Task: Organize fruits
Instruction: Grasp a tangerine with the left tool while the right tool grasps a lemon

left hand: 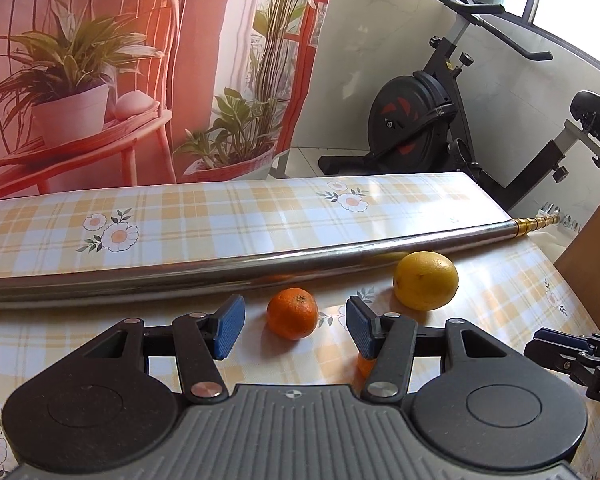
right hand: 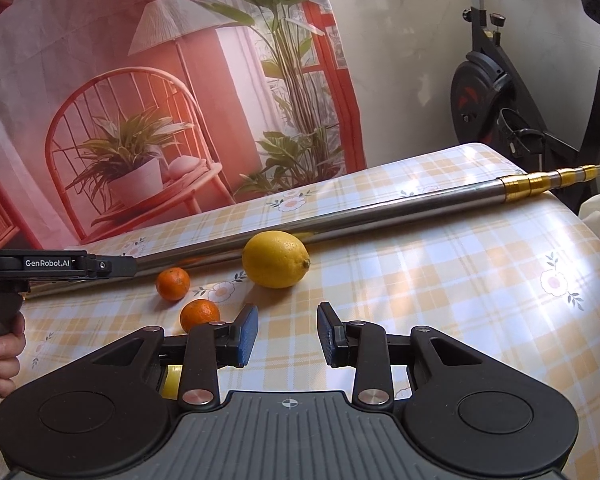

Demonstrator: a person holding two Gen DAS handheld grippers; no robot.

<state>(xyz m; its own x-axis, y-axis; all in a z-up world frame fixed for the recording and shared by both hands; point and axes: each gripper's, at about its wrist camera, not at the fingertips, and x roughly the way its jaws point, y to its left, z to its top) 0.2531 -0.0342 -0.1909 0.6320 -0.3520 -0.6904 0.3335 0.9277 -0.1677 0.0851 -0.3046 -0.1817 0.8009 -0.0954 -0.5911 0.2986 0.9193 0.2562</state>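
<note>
On the checked tablecloth a tangerine lies just beyond my left gripper, in line with the gap between its blue pads. The pads stand apart from it, so the gripper is open. A second tangerine peeks out from behind its right finger. A lemon rests further right, against a metal pole. In the right wrist view my right gripper hovers with a narrow bare gap, the lemon ahead of it and both tangerines to its left. A yellow fruit shows under it, mostly hidden.
A long steel pole with a brass end lies across the table behind the fruit. A printed backdrop hangs at the far edge. An exercise bike stands beyond the table's right end. A hand holds the left gripper.
</note>
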